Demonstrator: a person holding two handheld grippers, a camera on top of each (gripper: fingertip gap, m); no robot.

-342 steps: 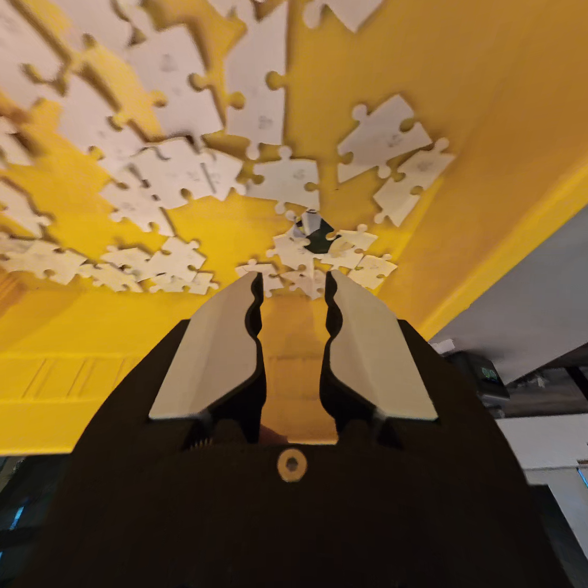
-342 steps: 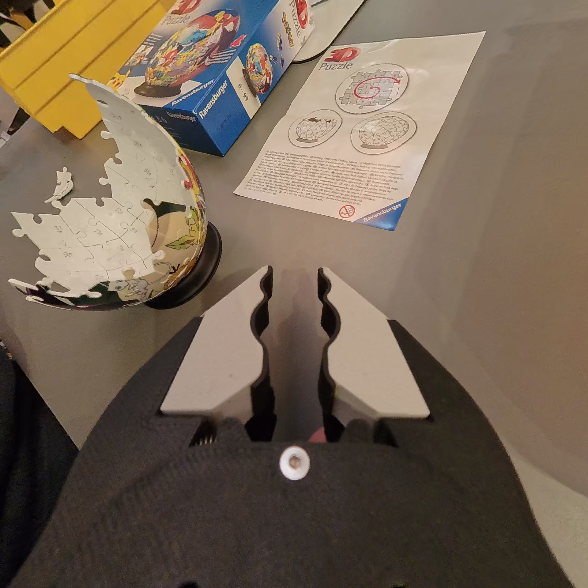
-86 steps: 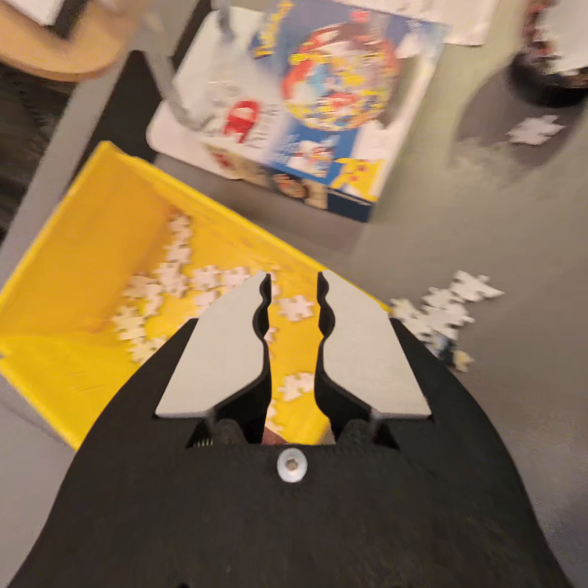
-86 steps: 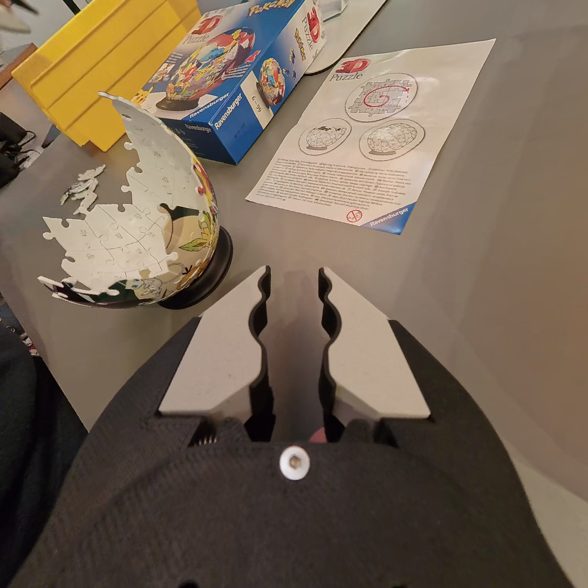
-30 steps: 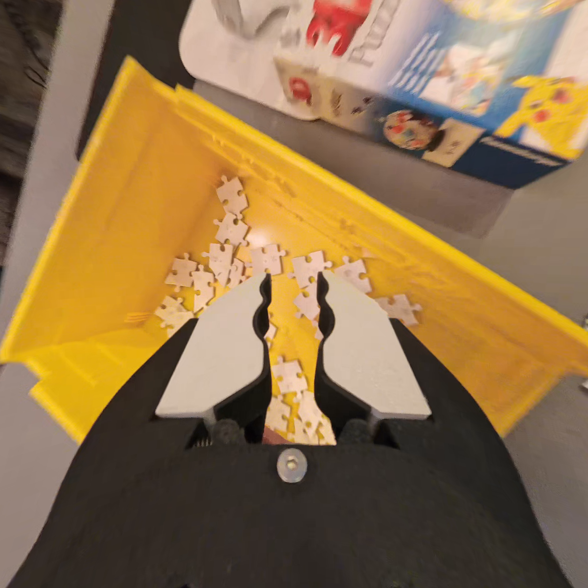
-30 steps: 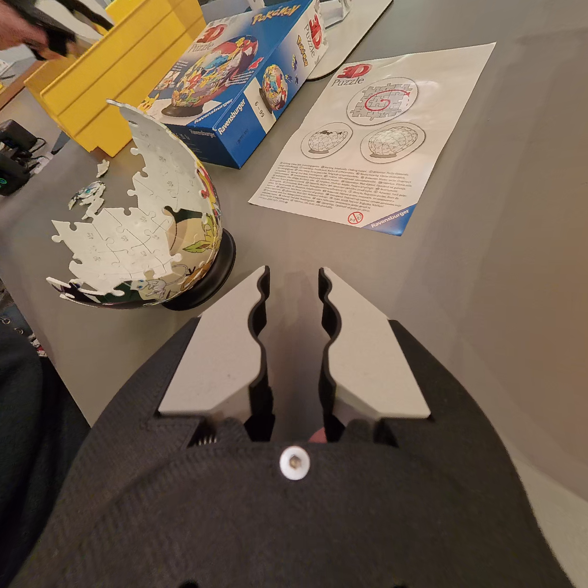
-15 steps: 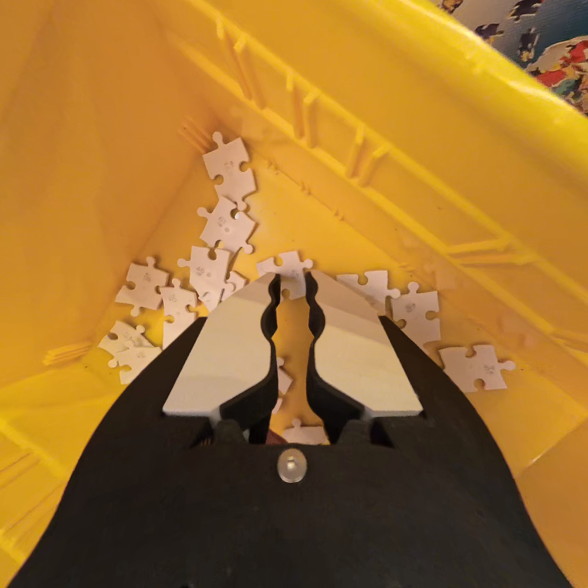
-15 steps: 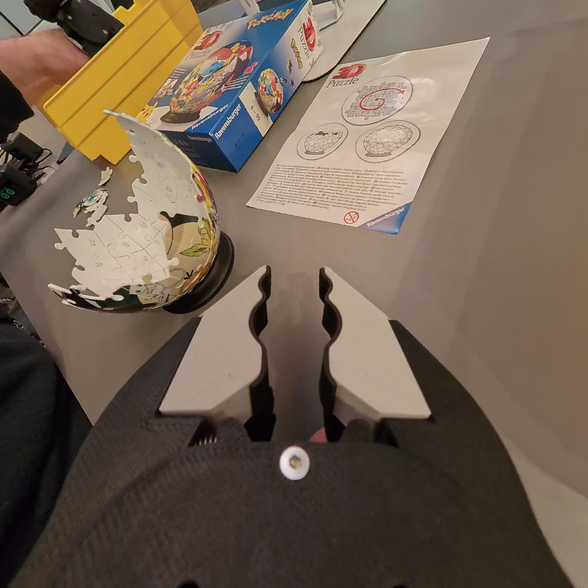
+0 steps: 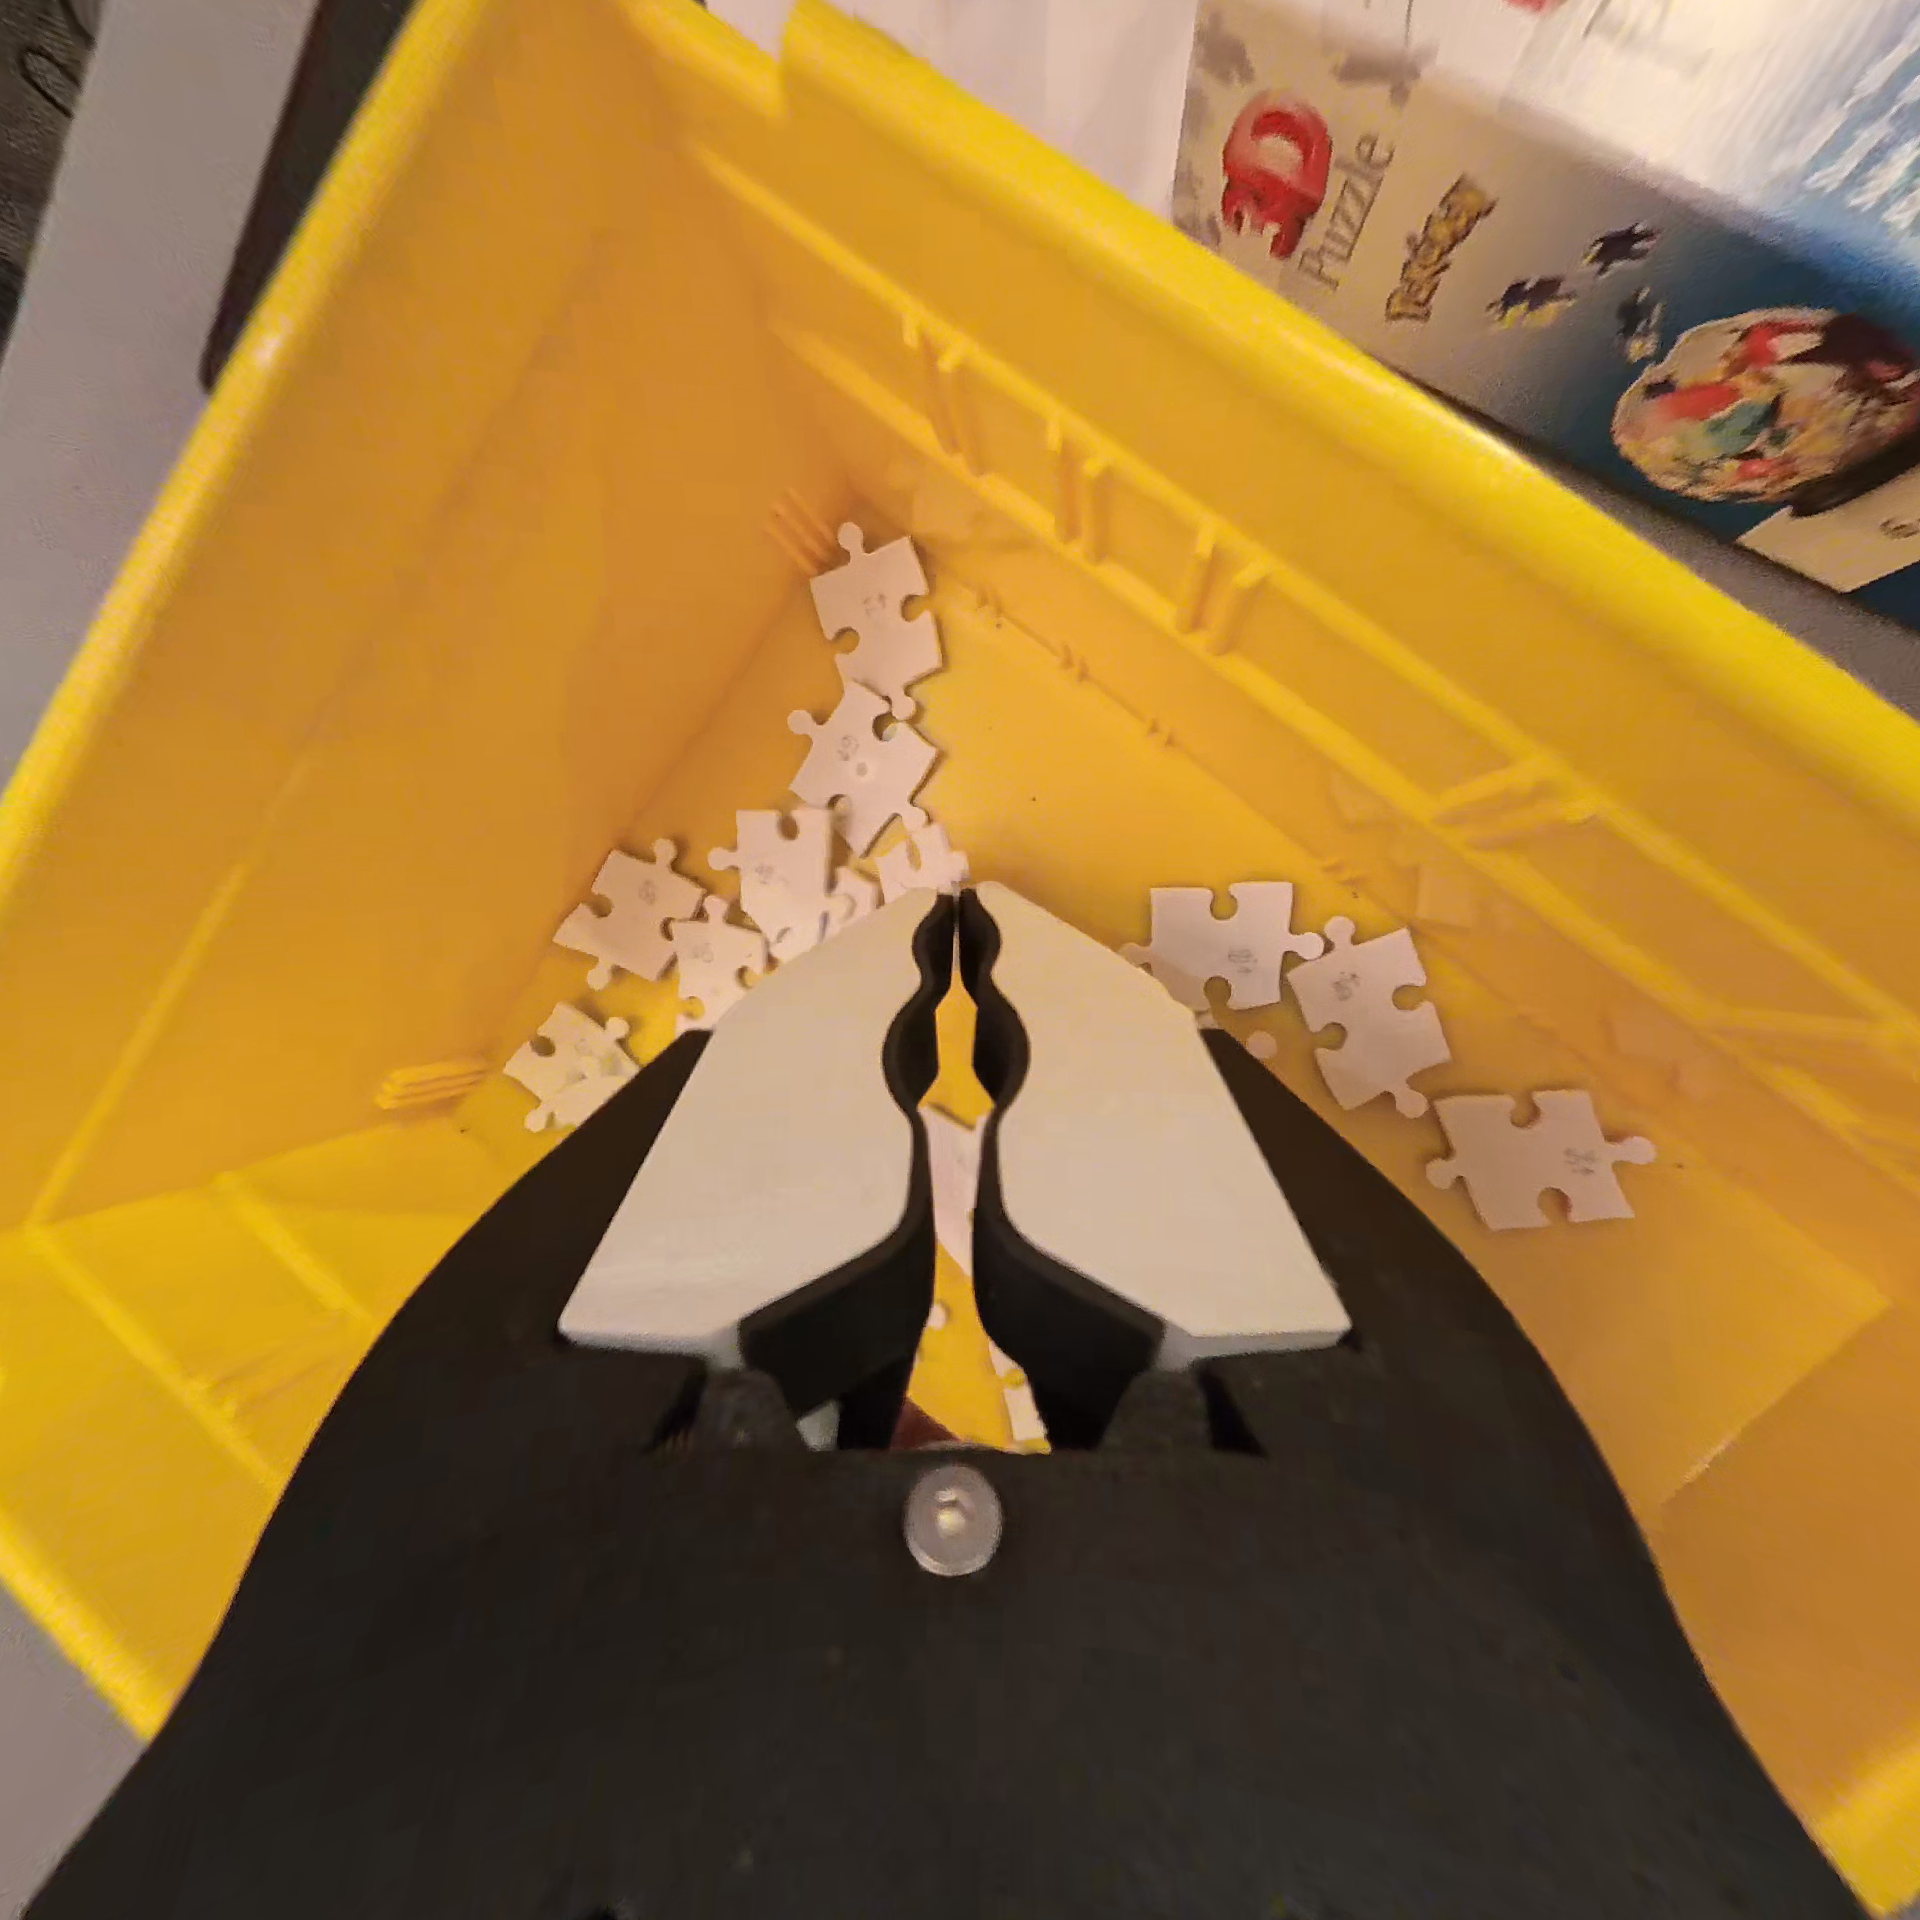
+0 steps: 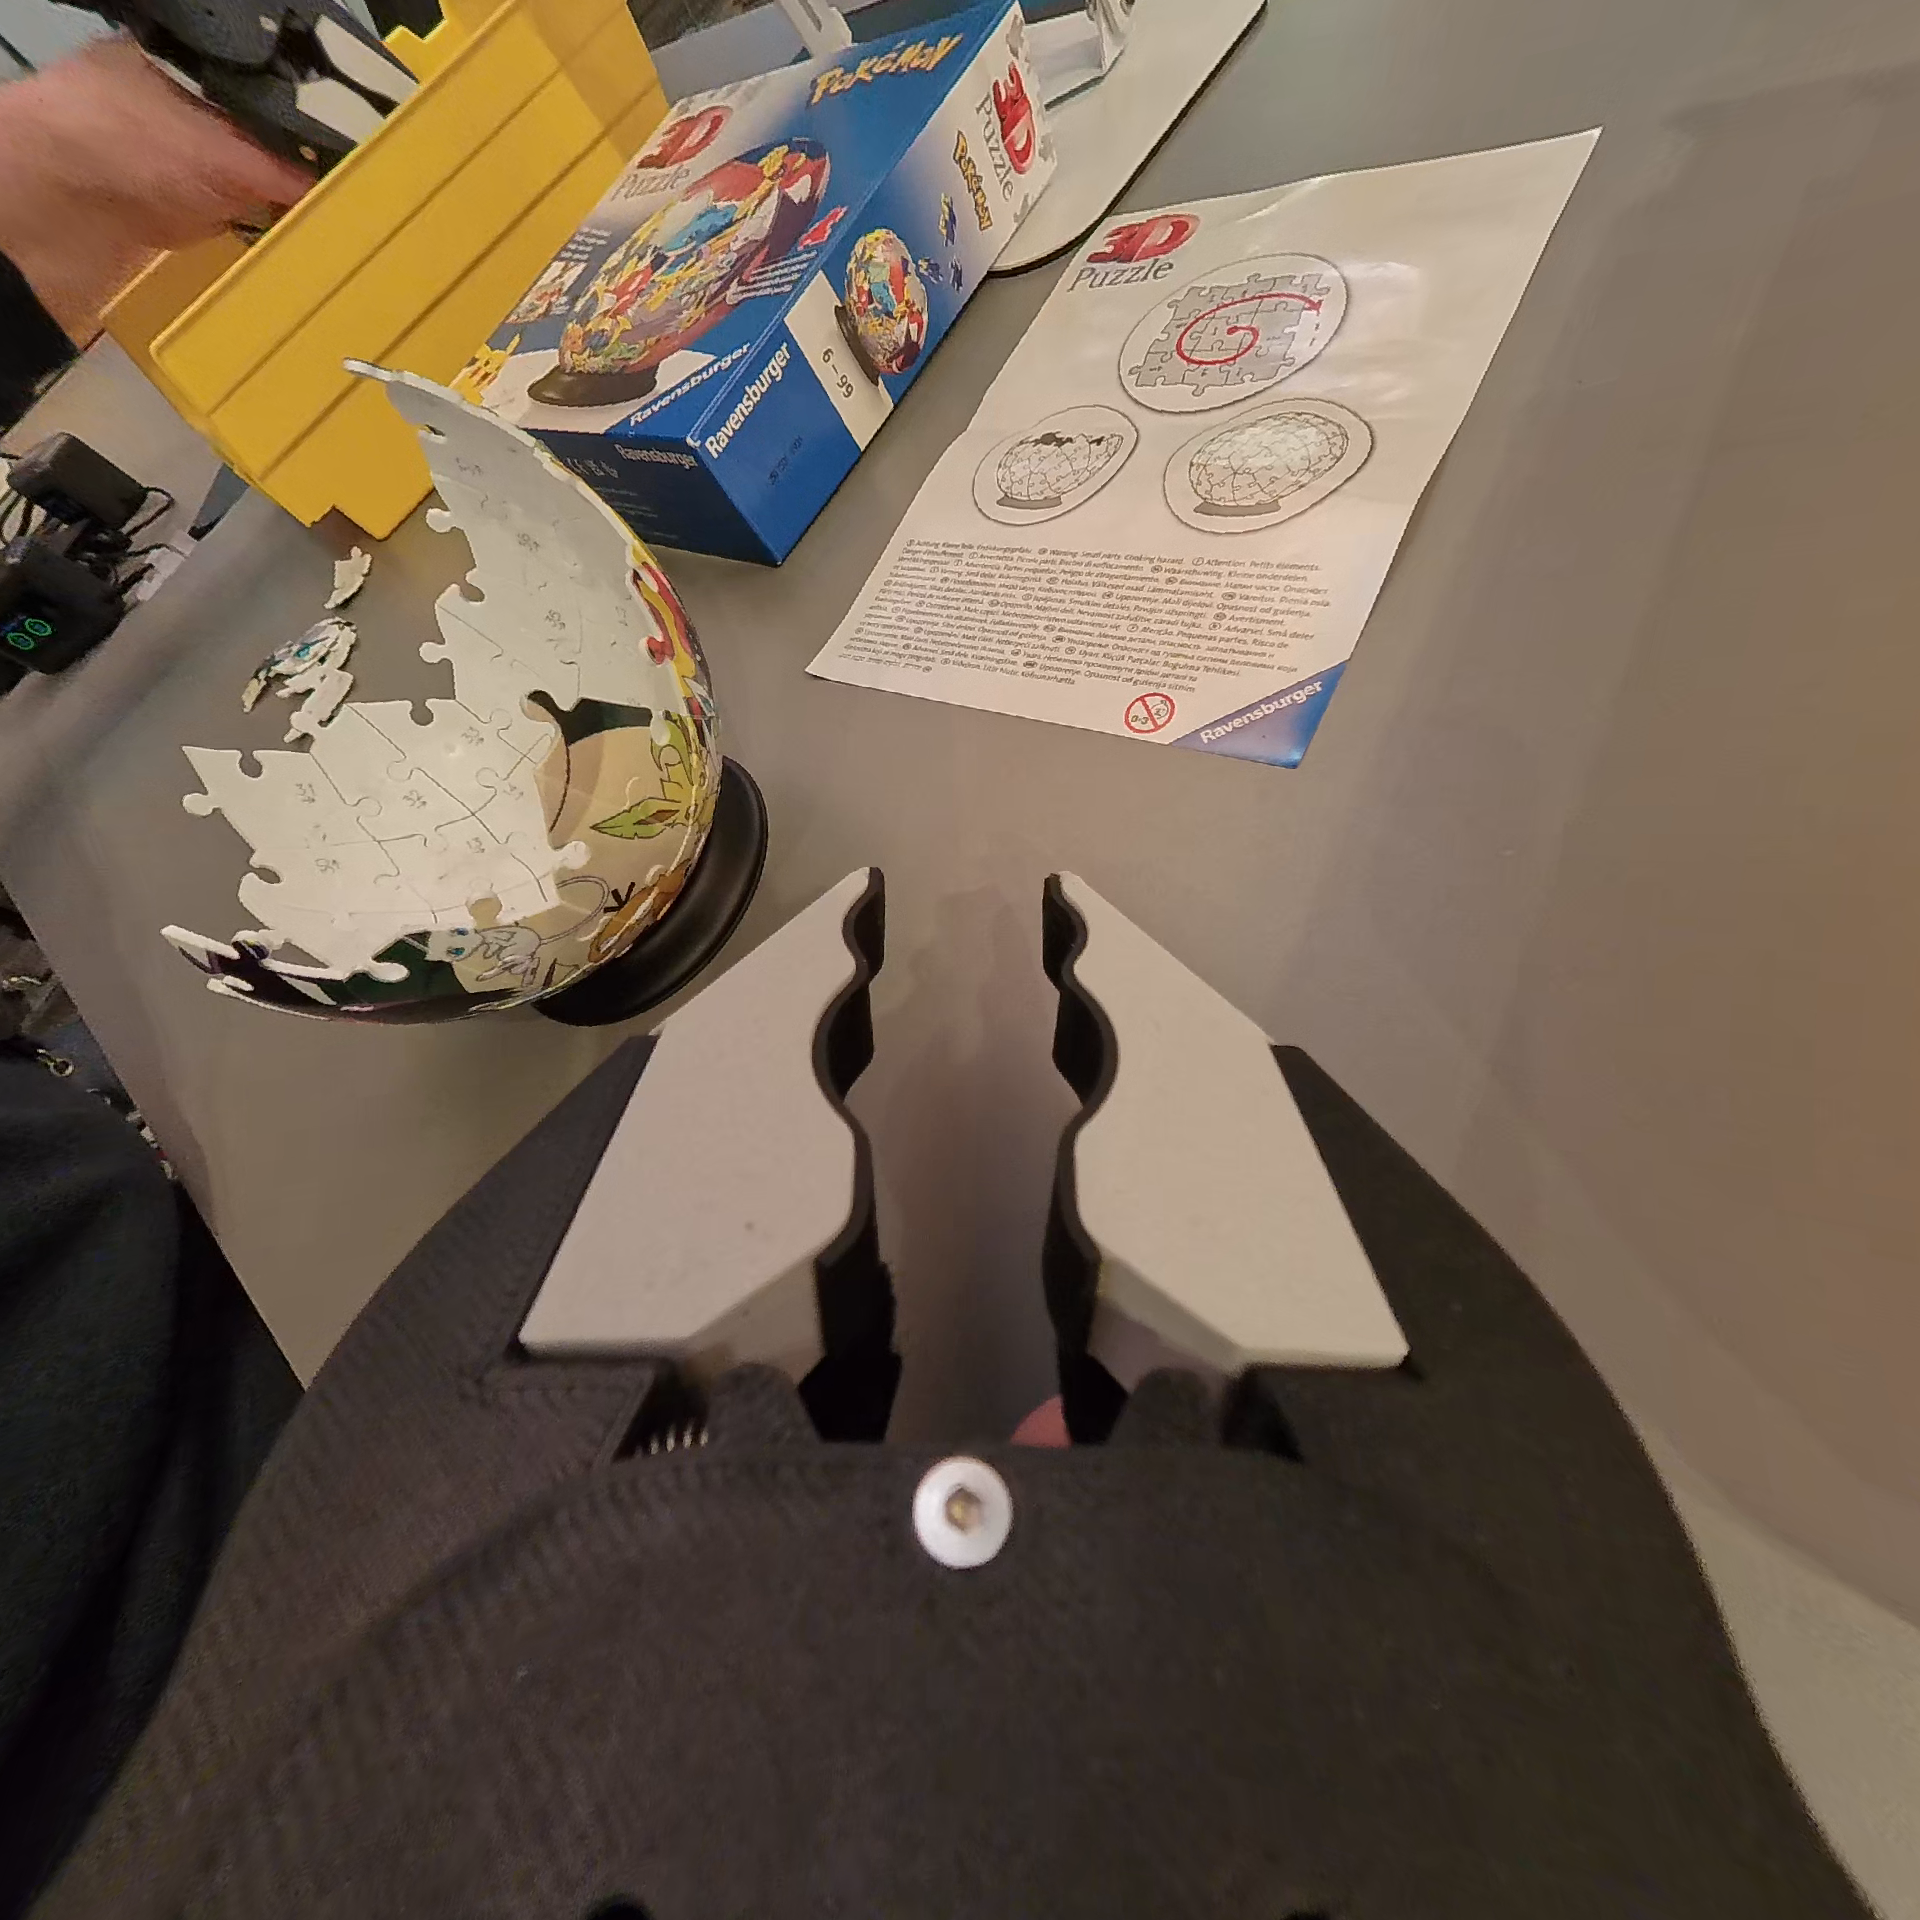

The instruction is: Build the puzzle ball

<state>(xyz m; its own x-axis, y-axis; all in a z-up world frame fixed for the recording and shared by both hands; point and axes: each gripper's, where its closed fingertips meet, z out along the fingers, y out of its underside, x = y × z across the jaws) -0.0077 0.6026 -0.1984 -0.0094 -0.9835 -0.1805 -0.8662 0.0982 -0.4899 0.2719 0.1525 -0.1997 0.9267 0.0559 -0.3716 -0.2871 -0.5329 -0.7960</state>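
Observation:
My left gripper is inside the yellow bin, its tips closed together on a white puzzle piece that shows edge-on between the fingers. Several loose white pieces lie face down on the bin floor around it. In the right wrist view the half-built puzzle ball sits on its black stand at the left. My right gripper is open and empty above the grey table, to the right of the ball.
The blue puzzle box lies beyond the ball, next to the yellow bin. The instruction sheet lies to the right. A few loose pieces lie left of the ball. A person's hand is over the bin. About 55 cm separates my left fingertips from my right.
My left gripper went down into the bin, closed on a piece near the far corner and has pulled back a little. The right gripper has barely moved.

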